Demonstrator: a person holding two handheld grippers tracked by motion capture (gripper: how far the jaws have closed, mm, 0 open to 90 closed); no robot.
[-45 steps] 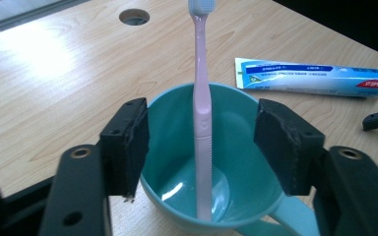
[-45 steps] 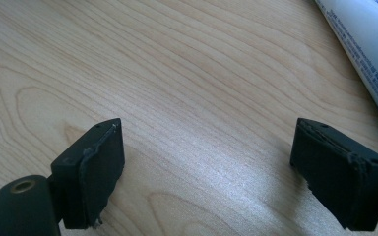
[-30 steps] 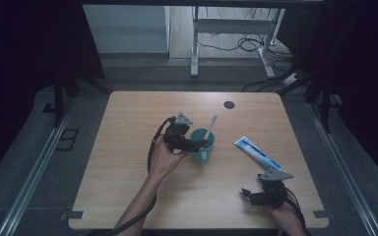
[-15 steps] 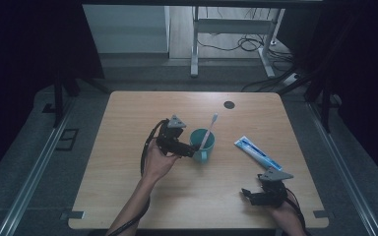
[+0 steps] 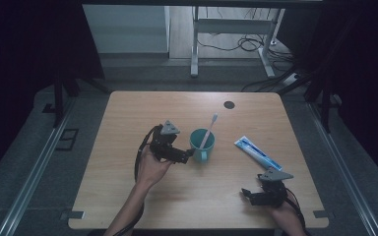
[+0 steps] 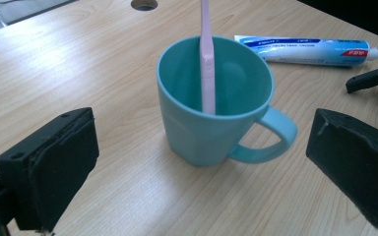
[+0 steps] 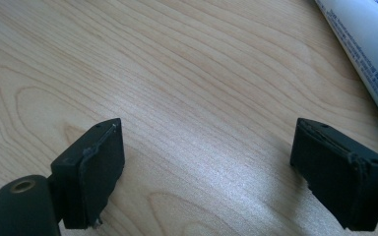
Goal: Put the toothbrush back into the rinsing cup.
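A teal cup point(image 5: 202, 145) with a handle stands mid-table, and a pink toothbrush point(image 5: 208, 130) leans upright in it. My left gripper point(image 5: 187, 154) is open just left of the cup, level with it and not touching. In the left gripper view the cup point(image 6: 211, 128) and toothbrush point(image 6: 206, 59) stand ahead of the wide-apart jaws of the left gripper point(image 6: 209, 167). A white and blue toothpaste tube point(image 5: 257, 153) lies flat right of the cup. My right gripper point(image 5: 248, 193) rests open near the front right edge, over bare wood point(image 7: 206, 98), with the tube point(image 7: 364, 44) at its upper right.
A dark round cable hole point(image 5: 229, 104) sits near the table's far edge. The table point(image 5: 128, 206) is light wood, with dark floor on all sides. The right gripper's fingertips point(image 6: 369, 79) show beside the toothpaste tube point(image 6: 305, 49) in the left gripper view.
My left gripper has drawn back a little to the left, away from the cup. The cup, toothbrush, tube and right gripper have stayed in place.
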